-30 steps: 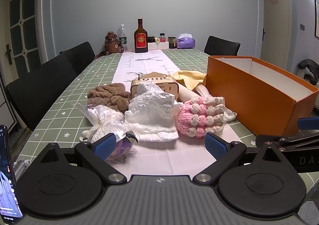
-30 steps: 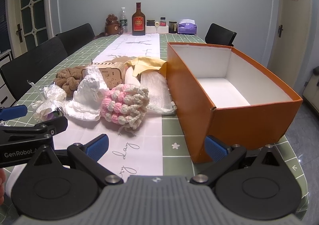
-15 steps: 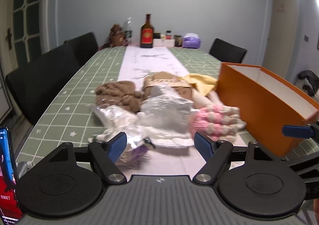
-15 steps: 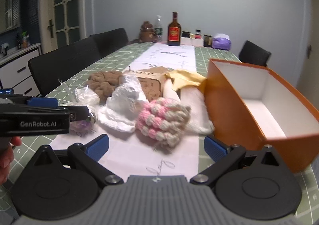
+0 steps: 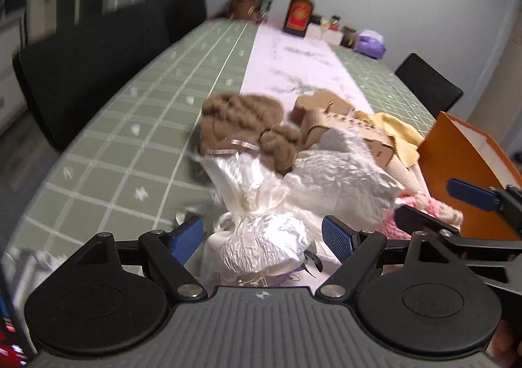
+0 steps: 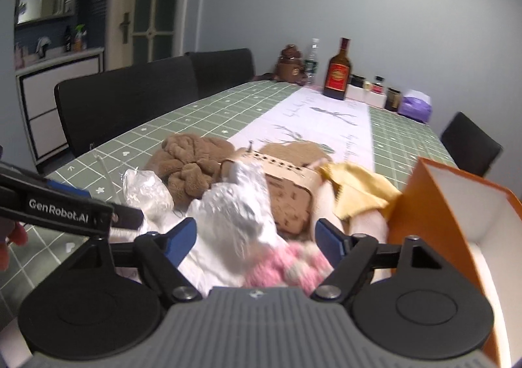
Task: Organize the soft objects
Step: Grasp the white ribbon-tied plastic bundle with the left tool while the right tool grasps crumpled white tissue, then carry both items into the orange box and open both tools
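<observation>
A pile of soft things lies on the table runner: a brown fluffy cloth (image 5: 241,126) (image 6: 189,166), a yellow cloth (image 5: 394,136) (image 6: 359,188), a white crinkled bag (image 5: 342,179) (image 6: 235,214) and a pink crochet piece (image 5: 430,208) (image 6: 287,263). A small tied clear bag (image 5: 261,237) (image 6: 146,188) sits between the pads of my left gripper (image 5: 262,237). Its jaws are opening and stand clear of the bag. My right gripper (image 6: 255,237) straddles the white bag and the pink crochet. Its jaws are closing, and the pads do not press on either. The orange box (image 5: 463,172) (image 6: 456,221) stands open on the right.
A perforated tan box (image 5: 342,126) lies in the pile. Bottles, jars and a purple tissue pack (image 6: 416,105) stand at the far end. Black chairs (image 6: 130,100) line the left side. The left gripper's fingers (image 6: 65,208) cross the right wrist view's left edge.
Both grippers have moved forward and rolled, closing in on the pile. The tied bag now lies between the left pads. The right jaws have narrowed around the white bag and pink crochet.
</observation>
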`<move>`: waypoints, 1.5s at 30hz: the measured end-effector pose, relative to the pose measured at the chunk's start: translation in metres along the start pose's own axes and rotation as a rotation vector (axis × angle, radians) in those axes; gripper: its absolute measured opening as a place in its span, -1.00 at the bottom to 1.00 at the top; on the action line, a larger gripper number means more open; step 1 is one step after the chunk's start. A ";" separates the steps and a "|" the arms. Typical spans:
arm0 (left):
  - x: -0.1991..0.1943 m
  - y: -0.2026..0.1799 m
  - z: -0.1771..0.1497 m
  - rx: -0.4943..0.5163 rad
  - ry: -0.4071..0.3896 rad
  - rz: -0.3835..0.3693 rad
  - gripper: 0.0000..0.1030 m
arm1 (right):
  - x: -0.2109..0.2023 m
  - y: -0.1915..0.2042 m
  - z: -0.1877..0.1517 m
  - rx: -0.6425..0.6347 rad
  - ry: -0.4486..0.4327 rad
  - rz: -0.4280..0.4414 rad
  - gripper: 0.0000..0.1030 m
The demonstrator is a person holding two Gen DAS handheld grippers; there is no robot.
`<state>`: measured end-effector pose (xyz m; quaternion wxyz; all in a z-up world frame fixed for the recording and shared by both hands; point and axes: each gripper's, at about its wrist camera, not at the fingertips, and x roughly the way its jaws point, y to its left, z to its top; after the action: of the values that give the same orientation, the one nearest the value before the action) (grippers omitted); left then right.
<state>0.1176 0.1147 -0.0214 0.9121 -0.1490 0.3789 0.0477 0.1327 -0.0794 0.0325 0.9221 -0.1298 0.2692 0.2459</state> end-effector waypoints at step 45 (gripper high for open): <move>-0.047 -0.046 -0.013 0.214 -0.149 0.002 -0.08 | -0.017 -0.015 0.034 0.119 -0.087 0.118 -0.85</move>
<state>0.0846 0.0684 0.0135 0.9483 -0.0466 0.3133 0.0188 0.1429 -0.0859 0.0710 0.9227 -0.0481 0.2504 0.2890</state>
